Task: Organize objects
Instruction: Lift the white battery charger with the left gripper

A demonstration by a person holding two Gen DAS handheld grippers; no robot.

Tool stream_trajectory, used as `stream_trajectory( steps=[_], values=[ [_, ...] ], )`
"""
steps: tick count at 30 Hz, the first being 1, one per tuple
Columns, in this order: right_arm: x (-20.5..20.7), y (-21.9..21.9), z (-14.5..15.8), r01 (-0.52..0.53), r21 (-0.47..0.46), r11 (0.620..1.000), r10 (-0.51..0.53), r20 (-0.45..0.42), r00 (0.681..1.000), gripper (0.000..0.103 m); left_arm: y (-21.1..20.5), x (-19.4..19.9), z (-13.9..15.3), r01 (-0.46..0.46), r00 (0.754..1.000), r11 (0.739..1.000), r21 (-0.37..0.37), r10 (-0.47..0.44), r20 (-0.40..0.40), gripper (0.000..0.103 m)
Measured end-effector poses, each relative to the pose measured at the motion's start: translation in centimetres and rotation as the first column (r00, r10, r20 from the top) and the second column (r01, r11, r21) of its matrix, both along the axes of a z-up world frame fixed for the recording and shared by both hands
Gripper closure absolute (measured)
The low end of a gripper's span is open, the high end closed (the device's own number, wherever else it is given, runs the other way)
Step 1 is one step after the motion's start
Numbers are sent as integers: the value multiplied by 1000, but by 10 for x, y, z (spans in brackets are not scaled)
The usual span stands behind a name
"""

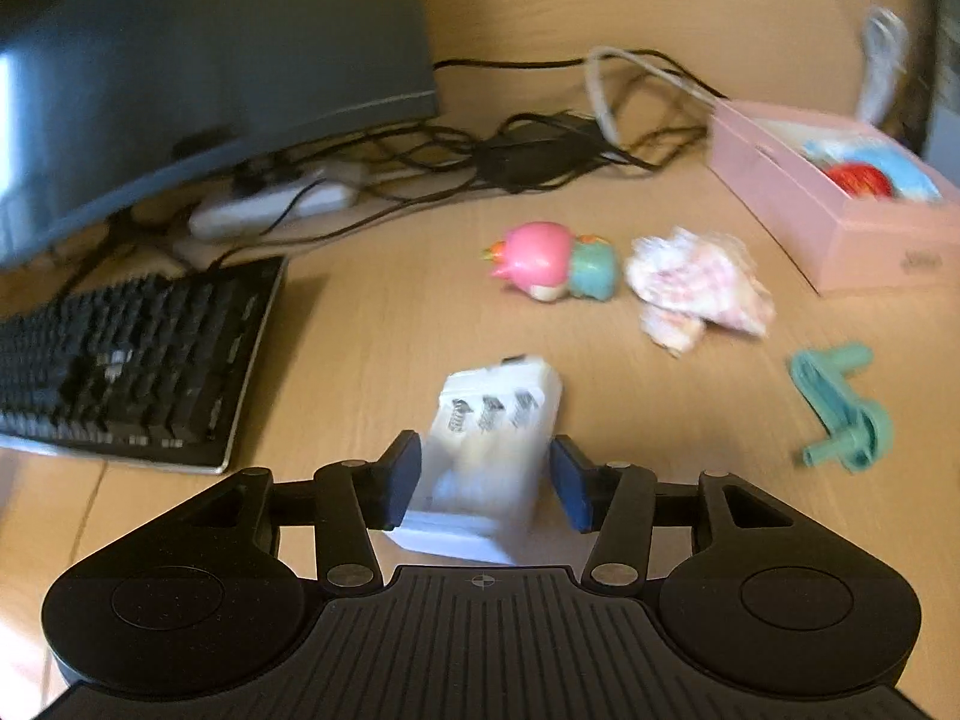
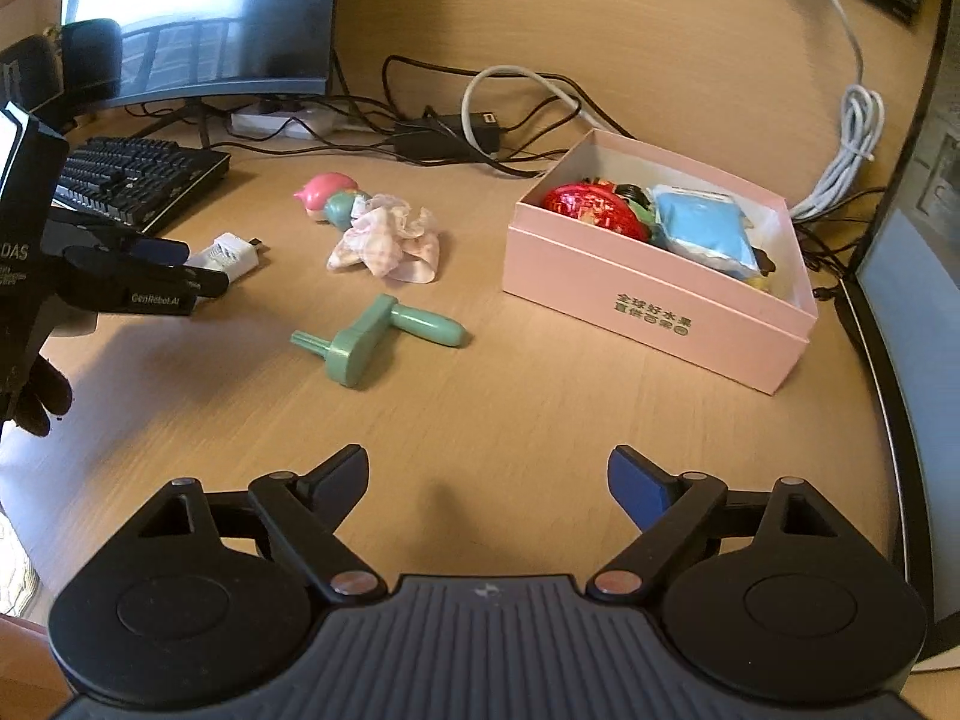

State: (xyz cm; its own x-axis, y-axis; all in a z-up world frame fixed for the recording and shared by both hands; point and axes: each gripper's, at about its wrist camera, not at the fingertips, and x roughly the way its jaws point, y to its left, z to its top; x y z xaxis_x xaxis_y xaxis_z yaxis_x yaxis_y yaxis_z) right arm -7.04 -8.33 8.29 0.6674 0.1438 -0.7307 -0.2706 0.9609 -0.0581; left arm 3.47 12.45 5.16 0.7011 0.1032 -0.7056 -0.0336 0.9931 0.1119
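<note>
A white battery charger (image 1: 492,420) lies on the wooden desk between the fingers of my left gripper (image 1: 483,480). The left pad sits against its side and the right pad stands just clear, so the jaws are open around it. The right wrist view shows the same left gripper (image 2: 198,267) at the charger (image 2: 231,252). My right gripper (image 2: 487,480) hovers open and empty over bare desk. Ahead lie a green crank handle (image 2: 372,336), a crumpled pinkish cloth (image 2: 390,243) and a pink-and-teal toy figure (image 2: 330,195). An open pink box (image 2: 648,300) at the right holds a red item and a blue packet.
A black keyboard (image 2: 138,177) and a monitor (image 2: 198,18) stand at the left. Tangled black cables and a power strip (image 2: 444,132) run along the back. A coiled white cable (image 2: 852,150) hangs behind the box. The desk edge curves along the right.
</note>
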Motion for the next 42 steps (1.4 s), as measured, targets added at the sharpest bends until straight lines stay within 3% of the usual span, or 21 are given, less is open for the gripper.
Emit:
stream_trajectory(
  steps=[2,4,8,13,14,16,17,19,21,26,32,36,38,42],
  values=[
    [-2,-1,0,-3,-2,1000,3,-1,1000,14,12,5,-1,-41,999,998,-50,40,-21,53],
    [-3,0,-1,-5,-3,1000,5,-5,1000,13,22,6,-4,-54,998,994,-95,52,-22,50],
    [-4,2,-1,-3,-5,1000,3,-13,1000,13,26,6,-5,-48,999,994,-99,47,-10,53],
    [-2,6,-6,-11,-6,1000,11,-33,999,13,39,9,-3,-84,996,979,-186,84,-3,53],
    [-2,8,-7,-17,-8,1000,16,-35,999,13,38,10,-2,-80,997,982,-168,81,0,53],
    [-2,11,-8,-32,-12,999,31,-38,999,13,20,9,0,-17,1000,1000,-18,18,22,56],
    [-2,12,-8,-39,-15,999,38,-39,999,13,8,7,0,49,998,996,70,-51,31,56],
    [-2,15,-9,-48,-18,999,48,-43,998,13,-9,4,-2,151,988,979,136,-155,17,53],
    [-2,15,-10,-52,-17,999,51,-44,998,13,-13,5,-4,171,985,979,108,-171,-3,54],
    [-2,11,-9,-38,-13,999,38,-37,999,12,-2,13,-5,59,998,998,6,-59,-4,57],
    [-3,7,-9,-35,-8,999,35,-40,999,12,-4,5,6,80,996,996,39,-82,38,57],
    [-3,4,-11,-31,0,1000,31,-50,998,11,-6,7,6,117,993,983,142,-120,17,57],
    [-3,4,-12,-32,1,999,32,-53,998,11,-1,12,2,124,992,984,129,-122,-22,59],
    [-4,3,-12,-30,3,1000,31,-52,998,8,13,18,3,135,990,990,29,-134,-45,59]
  ],
)
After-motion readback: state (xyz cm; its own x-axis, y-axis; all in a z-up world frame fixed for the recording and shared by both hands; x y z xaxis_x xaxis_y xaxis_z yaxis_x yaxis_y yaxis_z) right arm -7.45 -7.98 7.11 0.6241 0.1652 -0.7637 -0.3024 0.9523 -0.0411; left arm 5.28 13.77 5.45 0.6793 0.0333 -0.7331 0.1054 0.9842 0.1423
